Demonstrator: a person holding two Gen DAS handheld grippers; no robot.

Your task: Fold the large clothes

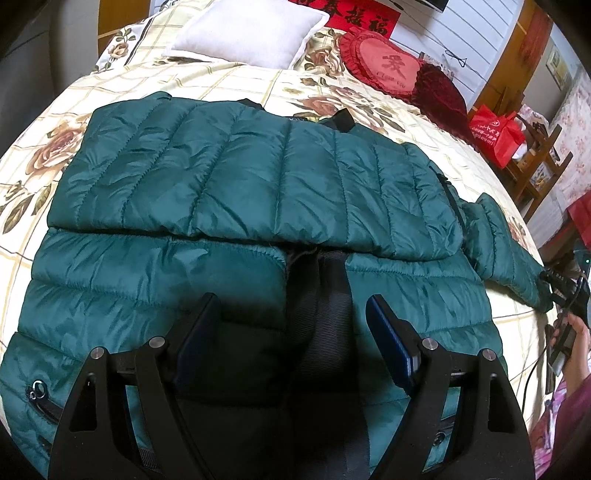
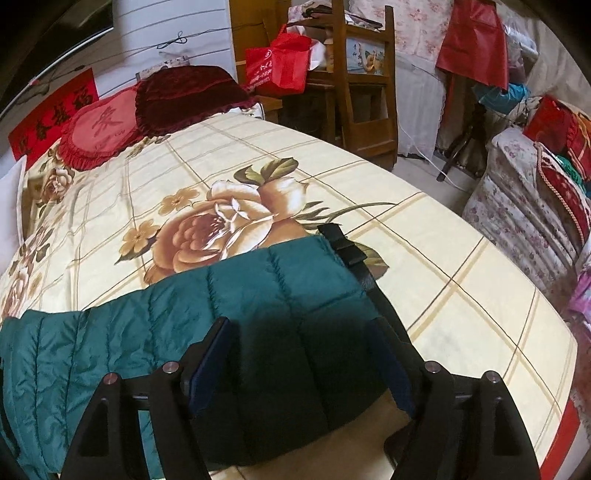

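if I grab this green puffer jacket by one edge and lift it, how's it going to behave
The green puffer jacket will probably flop and drape, since it already lies folded over itself on the bed. Its quilted, puffy panels suggest it is light for its bulk. The shiny shell may slip between the right gripper pads.

Bare bedspread (image 2: 424, 258) lies open right of the jacket (image 2: 258, 295); cushions (image 2: 147, 107) crowd the head.

Jacket (image 1: 258, 177) flat on bed (image 1: 229, 79) (pillow (image 1: 247, 33) behind), sleeve (image 2: 280, 295) rightward
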